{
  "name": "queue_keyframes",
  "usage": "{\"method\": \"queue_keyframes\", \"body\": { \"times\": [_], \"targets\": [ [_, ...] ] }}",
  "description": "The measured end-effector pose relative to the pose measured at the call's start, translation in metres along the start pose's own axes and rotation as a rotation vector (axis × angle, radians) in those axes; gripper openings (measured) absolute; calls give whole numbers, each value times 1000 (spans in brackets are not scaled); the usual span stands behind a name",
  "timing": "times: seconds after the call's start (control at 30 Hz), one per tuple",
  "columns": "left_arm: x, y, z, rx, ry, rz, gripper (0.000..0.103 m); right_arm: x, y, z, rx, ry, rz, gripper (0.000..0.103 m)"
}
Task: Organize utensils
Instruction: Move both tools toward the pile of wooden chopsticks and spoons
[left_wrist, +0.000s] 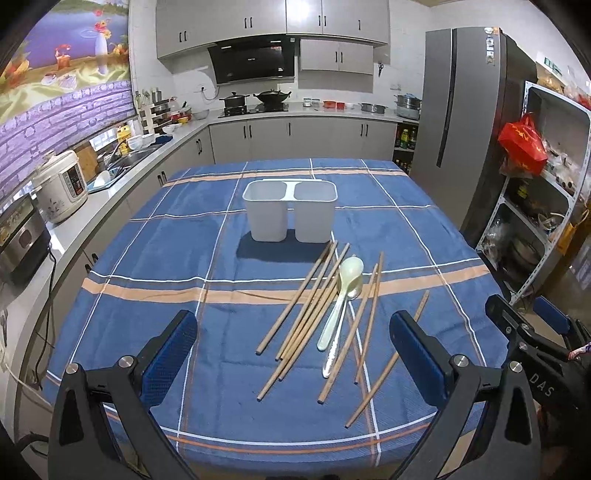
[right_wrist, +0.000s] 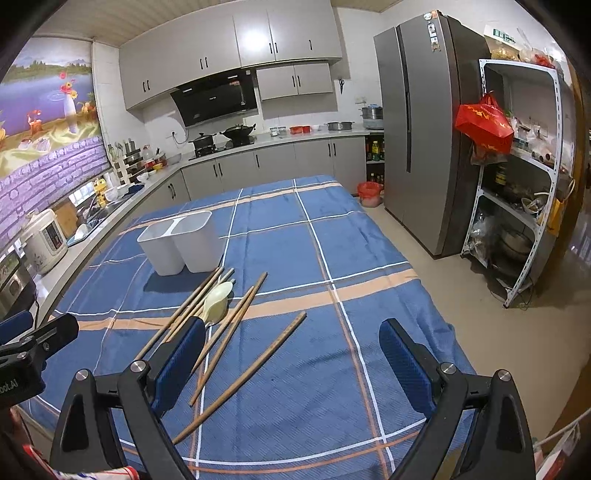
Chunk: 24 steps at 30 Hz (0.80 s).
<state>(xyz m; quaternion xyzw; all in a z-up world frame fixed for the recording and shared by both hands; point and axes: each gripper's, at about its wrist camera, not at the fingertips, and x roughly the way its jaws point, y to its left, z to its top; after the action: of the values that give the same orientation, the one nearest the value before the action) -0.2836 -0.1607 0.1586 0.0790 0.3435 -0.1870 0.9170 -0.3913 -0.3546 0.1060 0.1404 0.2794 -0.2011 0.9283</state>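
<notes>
A white two-compartment holder (left_wrist: 290, 210) (right_wrist: 179, 242) stands upright and empty on the blue checked tablecloth (left_wrist: 184, 258) (right_wrist: 314, 240). Just in front of it lie several wooden chopsticks (left_wrist: 295, 304) (right_wrist: 242, 363) scattered loosely, with a pale green plastic spoon (left_wrist: 341, 299) (right_wrist: 218, 299) resting over a metal spoon (left_wrist: 334, 350). My left gripper (left_wrist: 293, 354) hovers open above the near ends of the chopsticks, holding nothing. My right gripper (right_wrist: 291, 362) is open too, over the rightmost chopsticks. The right gripper's body shows at the right edge of the left wrist view.
A kitchen counter (left_wrist: 110, 192) with a rice cooker (left_wrist: 61, 184) and sink runs along the left. A grey fridge (right_wrist: 417, 129) and a loaded metal shelf (right_wrist: 517, 192) stand to the right across a strip of floor. The table's right half holds only cloth.
</notes>
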Motion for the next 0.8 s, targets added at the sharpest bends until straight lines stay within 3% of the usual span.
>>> {"method": "queue_keyframes", "body": {
  "times": [0.8],
  "targets": [
    [12, -8, -8, 0, 63, 23, 103, 16, -9, -10, -12, 62, 27, 98]
  ]
}}
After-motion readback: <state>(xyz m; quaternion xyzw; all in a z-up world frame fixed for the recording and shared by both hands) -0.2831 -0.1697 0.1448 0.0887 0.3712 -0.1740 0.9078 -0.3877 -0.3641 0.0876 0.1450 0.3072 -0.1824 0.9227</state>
